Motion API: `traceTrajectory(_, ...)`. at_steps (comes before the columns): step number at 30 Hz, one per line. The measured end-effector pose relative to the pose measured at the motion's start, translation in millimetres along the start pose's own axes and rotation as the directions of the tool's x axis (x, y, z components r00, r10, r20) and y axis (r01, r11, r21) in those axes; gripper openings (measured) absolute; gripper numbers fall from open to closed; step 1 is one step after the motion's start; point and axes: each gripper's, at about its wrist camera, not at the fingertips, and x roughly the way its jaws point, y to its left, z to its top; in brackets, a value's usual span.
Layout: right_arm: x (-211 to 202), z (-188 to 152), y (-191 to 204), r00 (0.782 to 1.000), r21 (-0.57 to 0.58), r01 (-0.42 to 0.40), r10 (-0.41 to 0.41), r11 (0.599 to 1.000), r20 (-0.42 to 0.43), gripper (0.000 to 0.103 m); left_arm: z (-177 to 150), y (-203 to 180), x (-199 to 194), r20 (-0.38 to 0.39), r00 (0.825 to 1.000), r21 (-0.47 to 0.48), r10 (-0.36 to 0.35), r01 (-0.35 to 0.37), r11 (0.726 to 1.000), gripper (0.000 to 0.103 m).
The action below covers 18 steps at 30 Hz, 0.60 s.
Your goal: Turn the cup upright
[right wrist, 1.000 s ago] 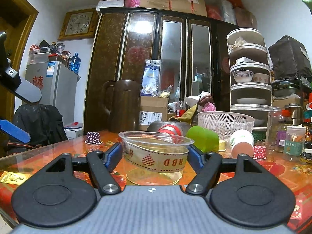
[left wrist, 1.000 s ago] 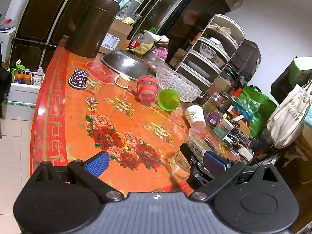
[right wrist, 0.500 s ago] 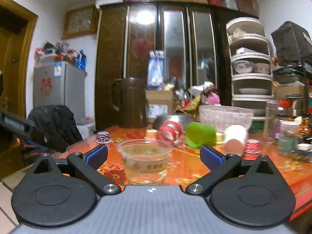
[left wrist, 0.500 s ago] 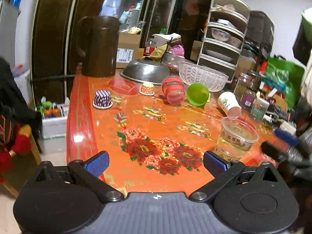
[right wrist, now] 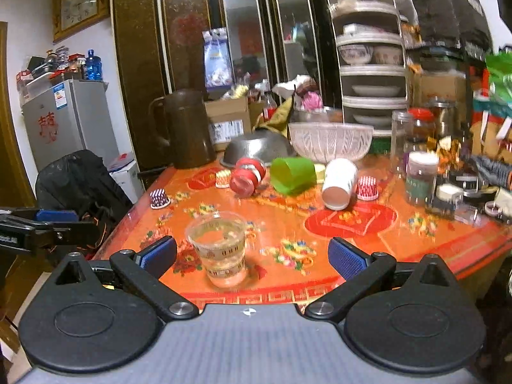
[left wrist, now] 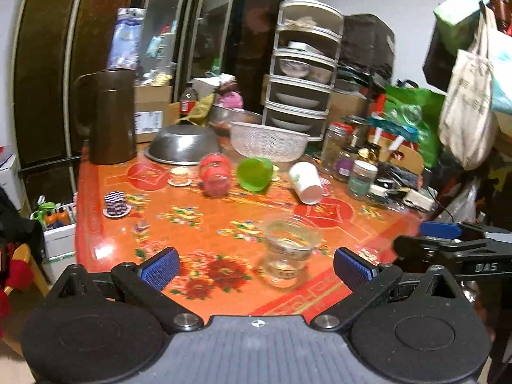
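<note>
A clear plastic cup [left wrist: 289, 256] with a printed band stands upright near the front edge of the orange flowered table [left wrist: 198, 224]; it also shows in the right wrist view [right wrist: 220, 249]. My left gripper [left wrist: 256, 267] is open and empty, back from the cup. My right gripper [right wrist: 252, 254] is open and empty, also back from the cup, and it shows at the right of the left wrist view [left wrist: 448, 240]. A white paper cup [right wrist: 339, 184], a green cup [right wrist: 292, 174] and a red jar [right wrist: 248, 176] lie on their sides further back.
A brown pitcher [left wrist: 108, 115], an upturned steel bowl [left wrist: 184, 144] and a white basket [left wrist: 268, 140] stand at the back. Jars [left wrist: 361, 179] and clutter crowd the right side. Small patterned cupcake cases [left wrist: 116, 204] sit on the left. A stacked dish rack [left wrist: 304, 73] is behind.
My right gripper has opened, let go of the clear cup and drawn back from it. Both grippers have pulled away from the table, and the cup stands alone.
</note>
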Motion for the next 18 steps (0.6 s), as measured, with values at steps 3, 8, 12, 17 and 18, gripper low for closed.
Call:
traceTrajectory(3, 4.4, -0.2, -4.0, 1.000, 0.021, -0.007, 0.007, 1.000, -0.012, 0.102, 0.4, -7.9, 11.5, -0.033, 0.999, 0.000, -0.007, 0.007, 1.000, 0.103)
traceTrajectory(8, 1.5, 0.3, -3.4, 1.000, 0.014, -0.008, 0.008, 1.000, -0.011, 0.102, -0.4, -11.6, 15.2, -0.049, 0.999, 0.014, 0.014, -0.013, 1.000, 0.103)
traceTrajectory(12, 0.1, -1.6, -2.3, 1.000, 0.018, -0.023, 0.023, 1.000, -0.006, 0.102, 1.2, -8.1, 12.8, -0.048, 0.999, 0.006, 0.021, -0.021, 1.000, 0.103)
traceTrajectory(17, 1.4, -2.6, 3.7, 0.999, -0.002, -0.030, 0.030, 1.000, -0.017, 0.102, 2.3, -8.0, 11.9, -0.049, 0.998, 0.010, 0.035, -0.035, 0.999, 0.103)
traceTrajectory(18, 1.6, -2.8, 4.8, 0.999, -0.006, -0.027, 0.027, 1.000, -0.018, 0.102, 2.5, -8.2, 12.3, -0.050, 0.998, 0.011, 0.036, -0.036, 0.999, 0.103)
